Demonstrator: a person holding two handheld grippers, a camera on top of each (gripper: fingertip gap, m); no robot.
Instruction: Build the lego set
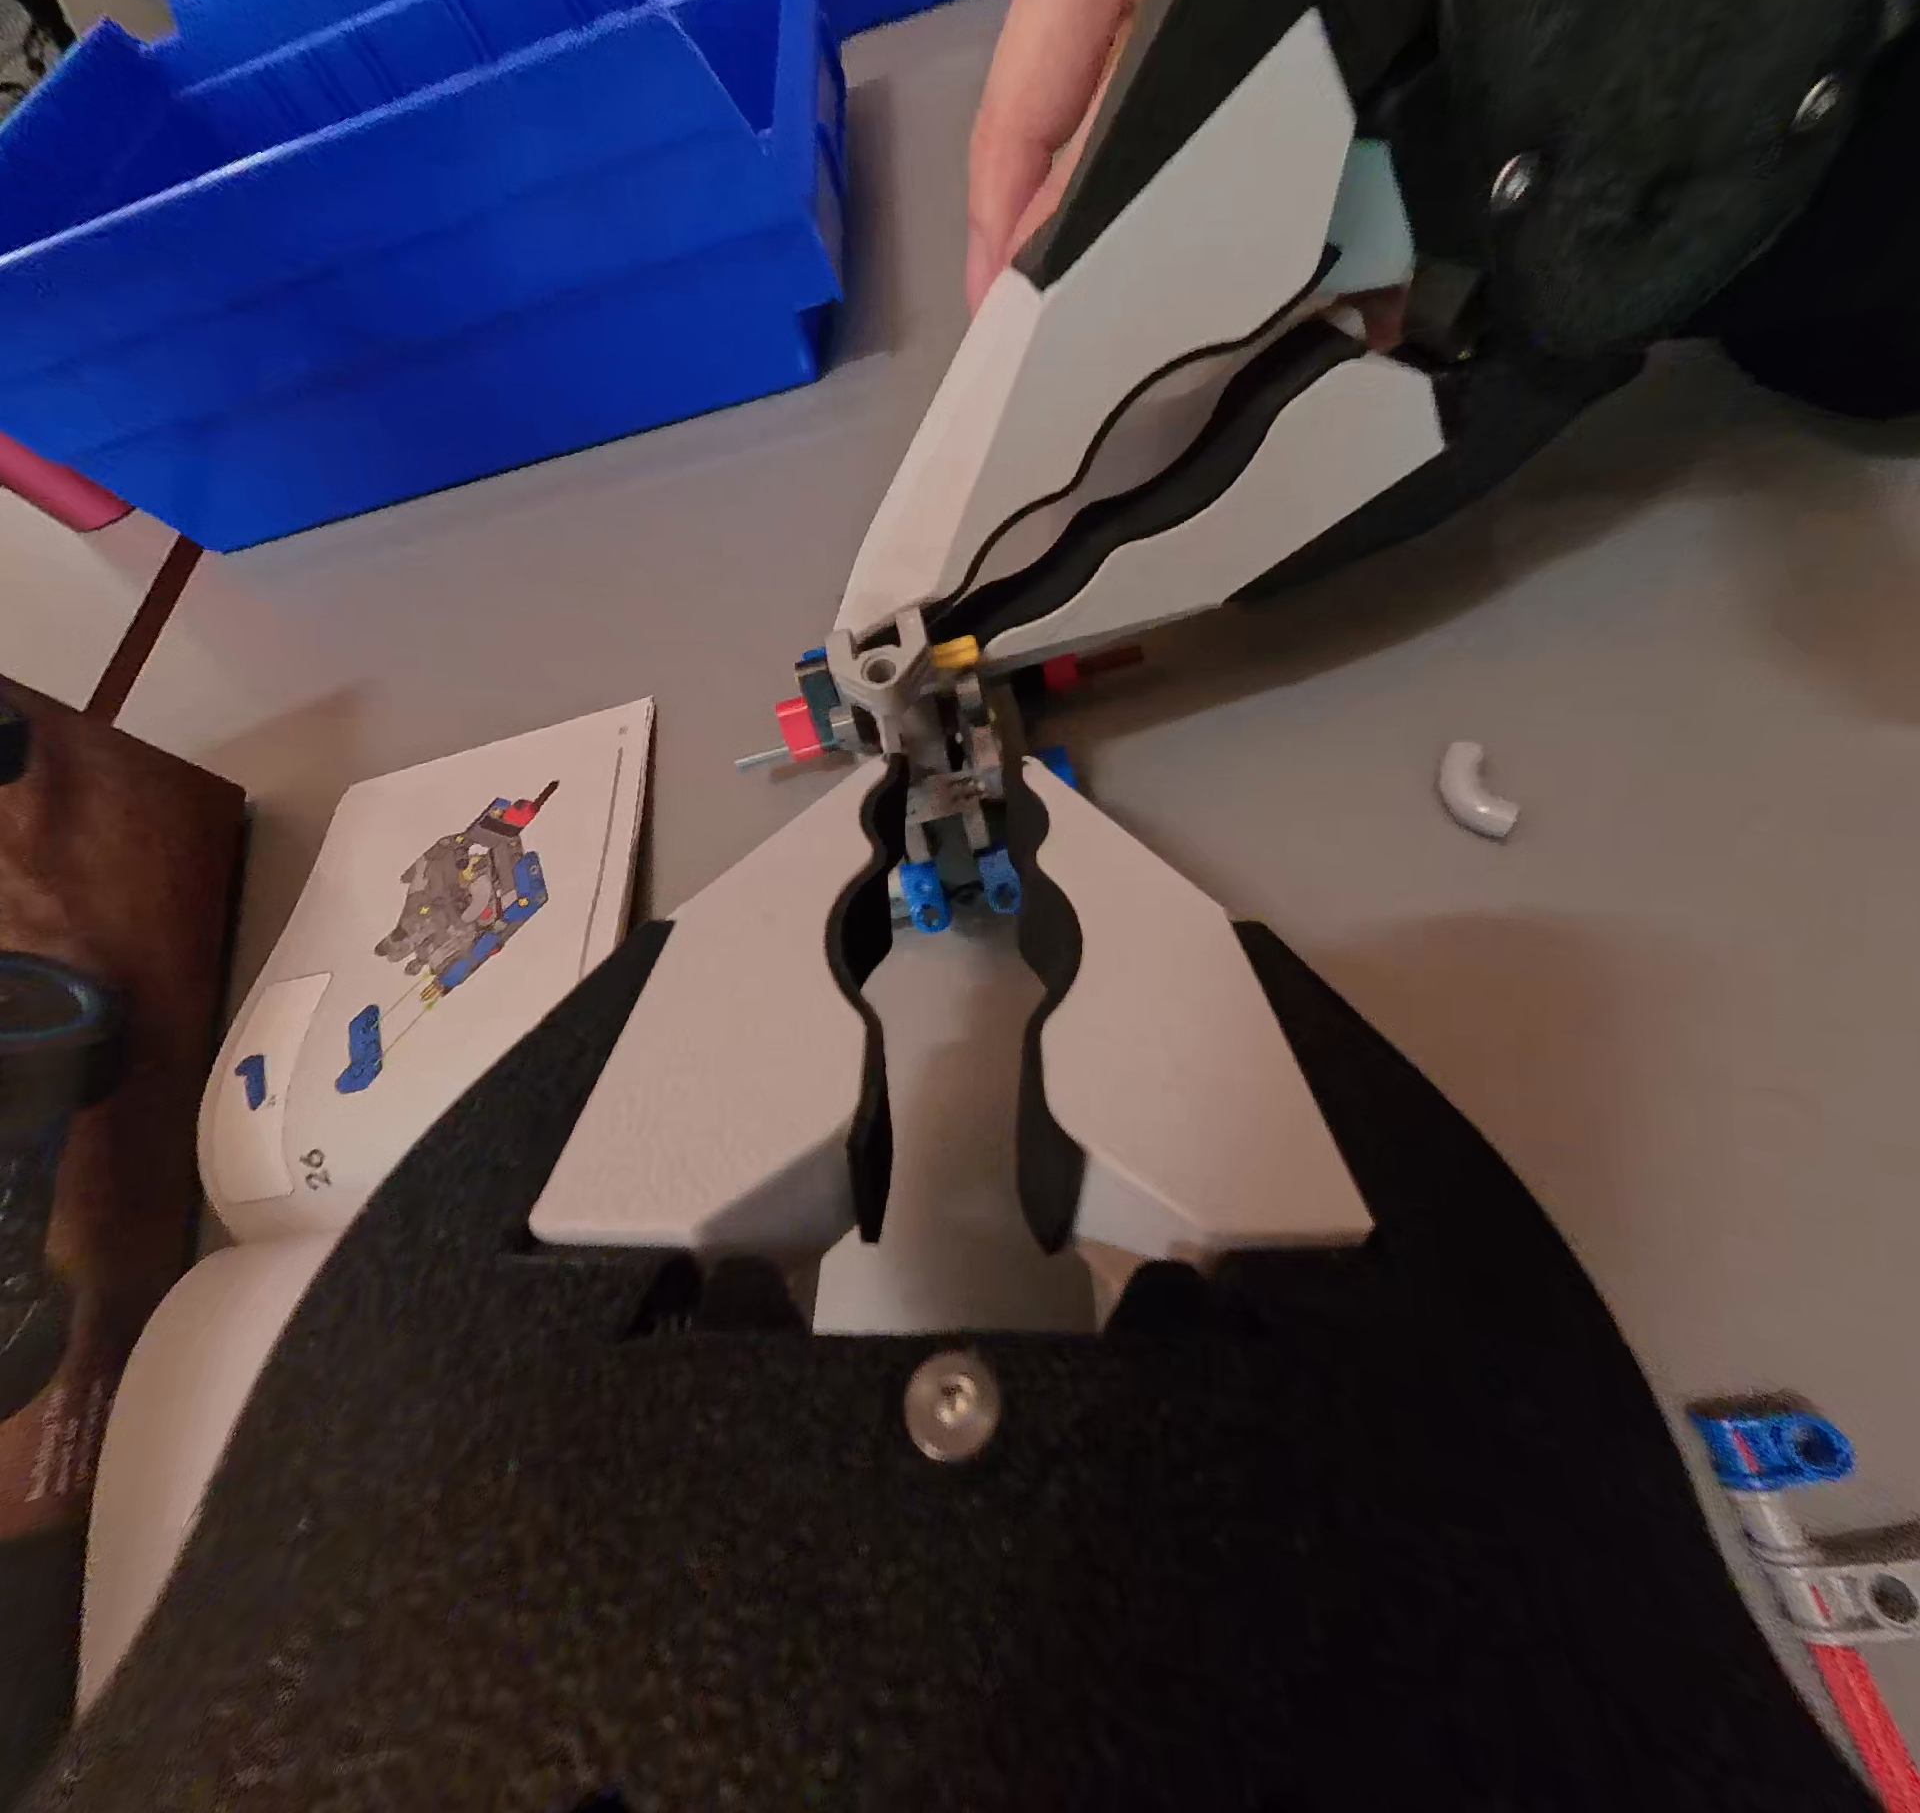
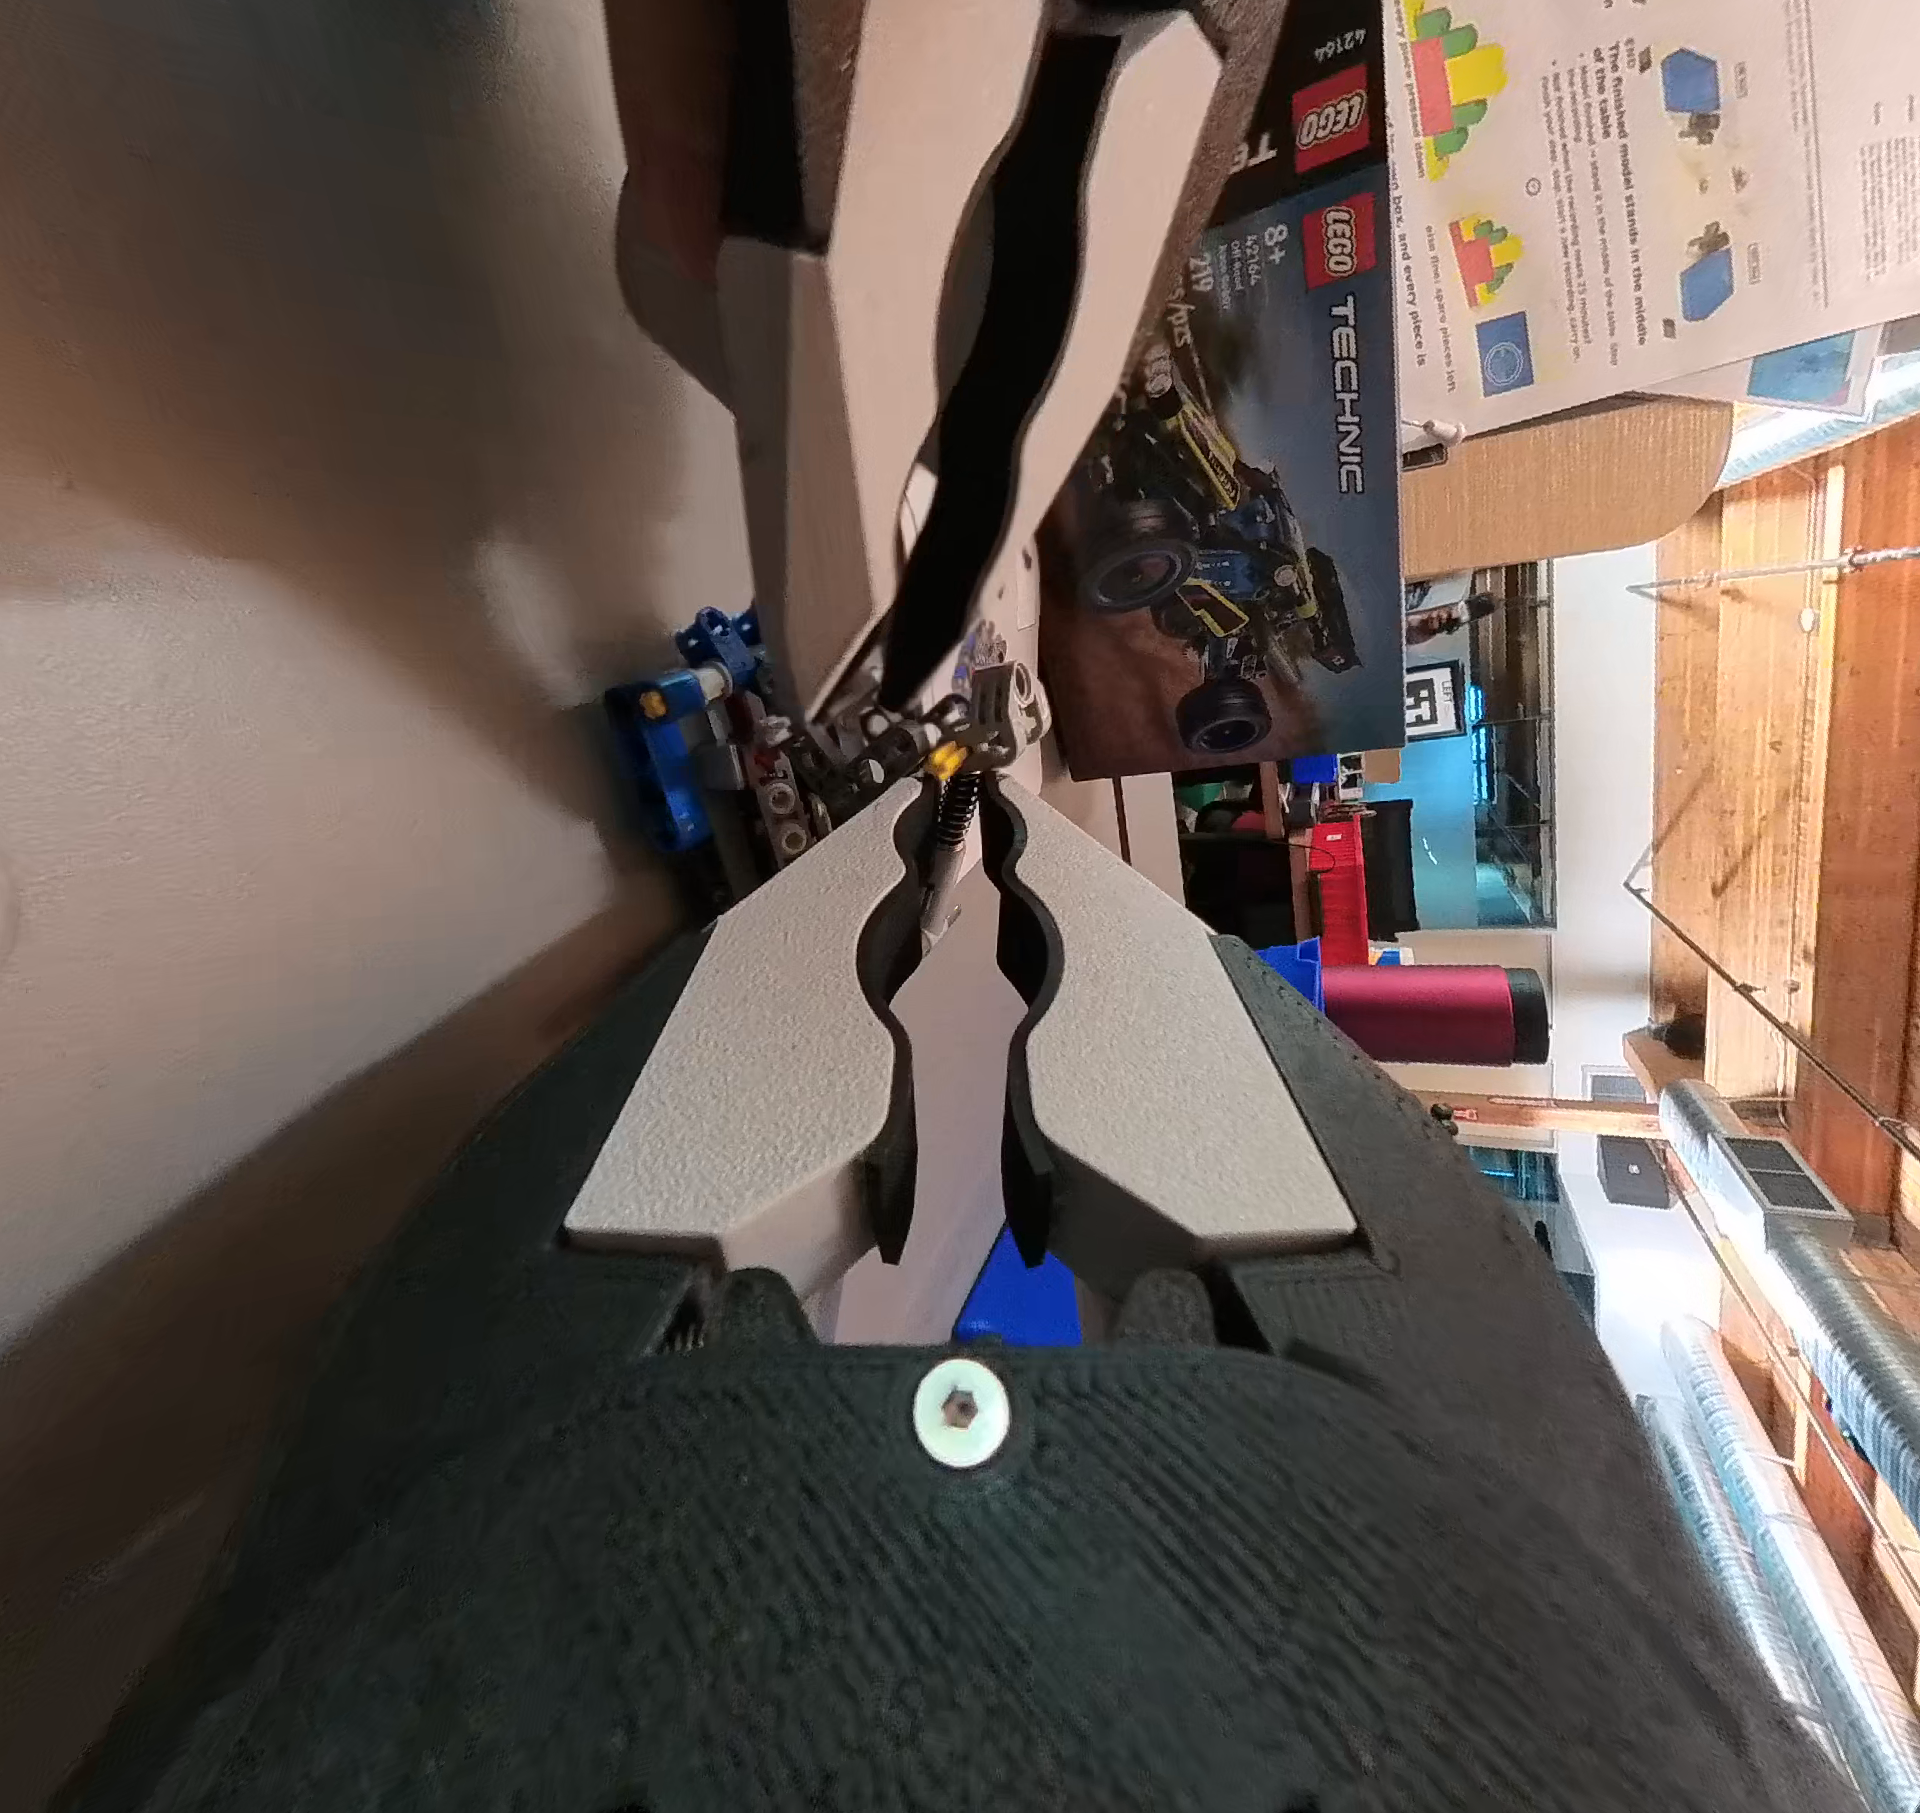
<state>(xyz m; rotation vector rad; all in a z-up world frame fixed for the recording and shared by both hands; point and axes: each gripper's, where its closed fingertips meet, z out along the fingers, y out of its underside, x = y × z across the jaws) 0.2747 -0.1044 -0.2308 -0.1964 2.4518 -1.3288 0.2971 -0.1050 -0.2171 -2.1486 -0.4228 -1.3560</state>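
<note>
My left tongs (image 1: 951, 807) clamp the grey-and-blue brick model (image 1: 940, 828) on the table (image 1: 1455, 1036) at twelve o'clock, while my right tongs (image 2: 961, 807) pinch its black spring strut (image 2: 954, 813), seating it; steady alignment needed.

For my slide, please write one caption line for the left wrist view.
Both grippers, left and right, meet at a small brick assembly on the grey table, beside an open instruction booklet.

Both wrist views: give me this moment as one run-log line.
left gripper: shut on brick assembly | right gripper: shut on spring strut at assembly top | nearby: instruction booklet, blue bins, white elbow piece
</note>
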